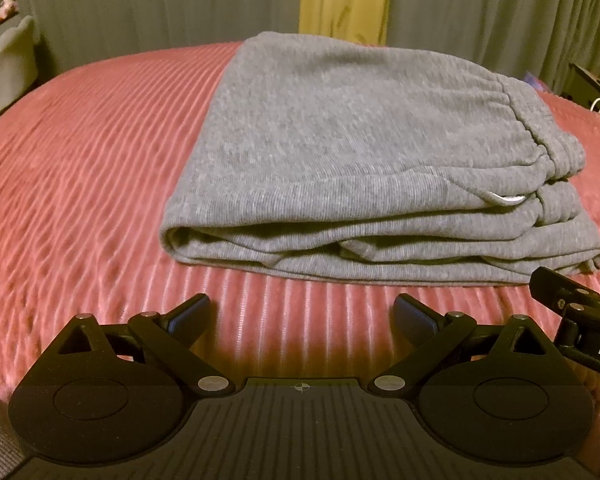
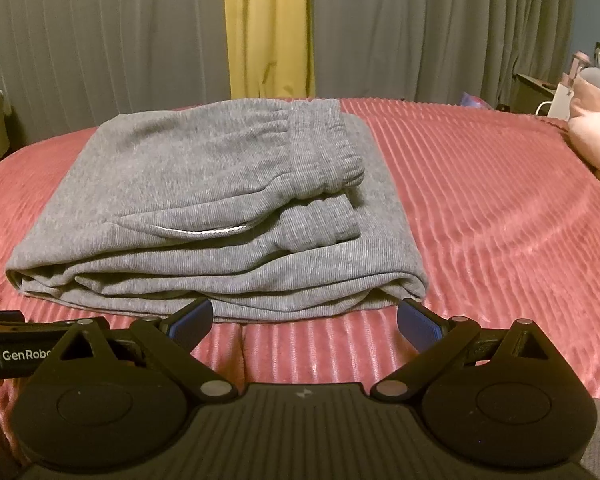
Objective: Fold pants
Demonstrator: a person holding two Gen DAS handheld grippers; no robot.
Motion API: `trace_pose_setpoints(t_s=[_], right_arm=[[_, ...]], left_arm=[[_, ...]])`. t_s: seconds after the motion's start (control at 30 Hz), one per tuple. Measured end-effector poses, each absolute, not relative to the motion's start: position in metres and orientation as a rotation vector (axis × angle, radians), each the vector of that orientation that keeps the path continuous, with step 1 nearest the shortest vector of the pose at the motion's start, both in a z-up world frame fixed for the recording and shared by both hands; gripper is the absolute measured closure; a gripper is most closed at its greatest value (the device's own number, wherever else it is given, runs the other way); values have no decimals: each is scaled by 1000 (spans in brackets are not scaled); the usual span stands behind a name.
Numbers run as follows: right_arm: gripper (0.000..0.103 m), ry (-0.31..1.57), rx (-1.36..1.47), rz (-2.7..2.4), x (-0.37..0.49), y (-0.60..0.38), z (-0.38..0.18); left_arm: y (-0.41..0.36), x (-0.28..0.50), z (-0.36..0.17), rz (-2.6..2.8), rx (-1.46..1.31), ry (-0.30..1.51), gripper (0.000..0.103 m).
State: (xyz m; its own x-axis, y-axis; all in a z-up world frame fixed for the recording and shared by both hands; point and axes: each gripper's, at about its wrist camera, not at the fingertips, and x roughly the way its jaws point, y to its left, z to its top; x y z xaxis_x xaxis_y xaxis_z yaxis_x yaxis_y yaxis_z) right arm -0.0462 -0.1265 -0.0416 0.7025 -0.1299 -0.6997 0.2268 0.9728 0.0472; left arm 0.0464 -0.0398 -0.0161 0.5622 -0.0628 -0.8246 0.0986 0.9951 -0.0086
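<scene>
Grey sweatpants (image 1: 340, 152) lie folded in a flat stack on a pink ribbed bedspread (image 1: 80, 168); the elastic waistband is on the right side of the stack, on top. They also show in the right wrist view (image 2: 204, 208). My left gripper (image 1: 302, 314) is open and empty, just short of the stack's near edge. My right gripper (image 2: 306, 318) is open and empty, its fingertips at the stack's near edge. The right gripper's body shows at the right edge of the left wrist view (image 1: 580, 312).
Grey curtains (image 2: 420, 28) with a yellow strip (image 2: 268, 28) hang behind the bed. A pink pillow (image 2: 596, 136) lies at the right; a nightstand with small items (image 2: 540, 92) stands beyond it. A pale bin (image 1: 4, 64) stands at the far left.
</scene>
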Motion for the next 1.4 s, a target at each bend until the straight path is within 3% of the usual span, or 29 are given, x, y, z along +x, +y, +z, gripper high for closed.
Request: trace_pose_setpoints(t_s=[1.4], right_arm=[[4,796,139,-205,-45,-127,-45]], left_arm=[[-43,46,-20,-99,52,987,2]])
